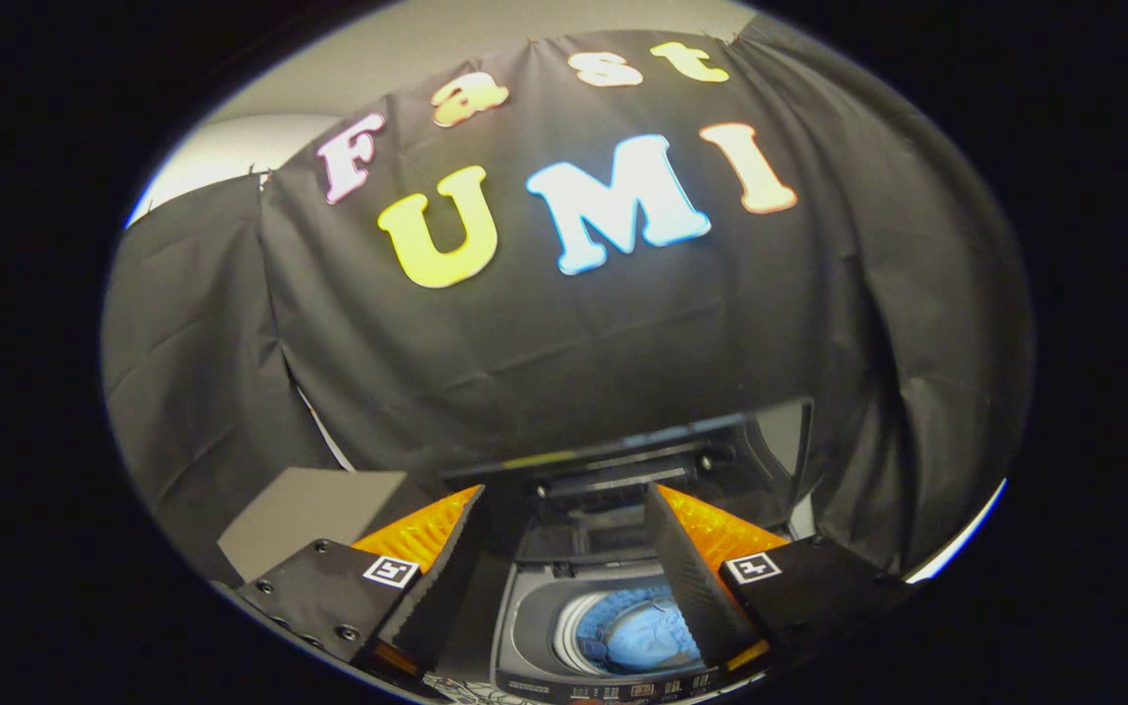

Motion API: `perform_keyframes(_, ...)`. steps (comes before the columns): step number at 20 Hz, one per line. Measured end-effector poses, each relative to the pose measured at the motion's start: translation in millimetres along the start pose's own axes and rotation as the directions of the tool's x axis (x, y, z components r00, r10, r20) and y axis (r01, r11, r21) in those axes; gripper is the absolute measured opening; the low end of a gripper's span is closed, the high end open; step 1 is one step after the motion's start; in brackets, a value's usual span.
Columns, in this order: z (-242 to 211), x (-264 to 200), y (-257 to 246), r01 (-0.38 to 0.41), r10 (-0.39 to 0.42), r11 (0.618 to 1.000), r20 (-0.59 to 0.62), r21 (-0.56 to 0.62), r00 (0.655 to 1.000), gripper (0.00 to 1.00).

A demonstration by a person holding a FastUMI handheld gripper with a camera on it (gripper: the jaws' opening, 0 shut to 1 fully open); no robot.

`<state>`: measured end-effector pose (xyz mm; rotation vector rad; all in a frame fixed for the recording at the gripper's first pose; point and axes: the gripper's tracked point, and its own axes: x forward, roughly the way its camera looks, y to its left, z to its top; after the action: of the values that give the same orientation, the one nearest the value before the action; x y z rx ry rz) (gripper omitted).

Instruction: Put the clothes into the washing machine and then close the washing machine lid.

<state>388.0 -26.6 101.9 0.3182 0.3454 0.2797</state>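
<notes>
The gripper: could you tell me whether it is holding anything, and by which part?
Nothing is held. The gripper is open, above the washing machine; the blue clothes already lie in its drum.

Pretty dim overall, the black cloth wall [623, 323] is soaking up most of the light. Brighter pale wall is peeking over its top, so the light seems to be coming from above. Fisheye is bending everything hard toward the edges. The gripper [564, 578] fingers, spread apart, are looking soft, and the blue clothes [637, 636] in the washing machine [525, 627] drum are looking mushy.
</notes>
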Motion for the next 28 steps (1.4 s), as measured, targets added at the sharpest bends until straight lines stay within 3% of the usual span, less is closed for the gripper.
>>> perform_keyframes(3, 39.3, 13.7, 15.5, -0.011, 0.014, 0.999, 0.069, -0.032, 0.998, 0.98)
perform_keyframes(5, 43.2, 33.1, 18.4, 0.007, -0.004, 0.997, 0.049, -0.073, 0.999, 0.98)
perform_keyframes(15, -2.3, 152.0, -19.7, 0.125, -0.149, 0.968, -0.102, -0.217, 0.983, 0.98)
perform_keyframes(21, -12.5, 184.3, -46.0, 0.191, -0.233, 0.944, -0.135, -0.269, 0.963, 0.98)
perform_keyframes(28, -32.6, 198.7, -57.6, 0.195, -0.260, 0.936, -0.203, -0.292, 0.944, 0.98)
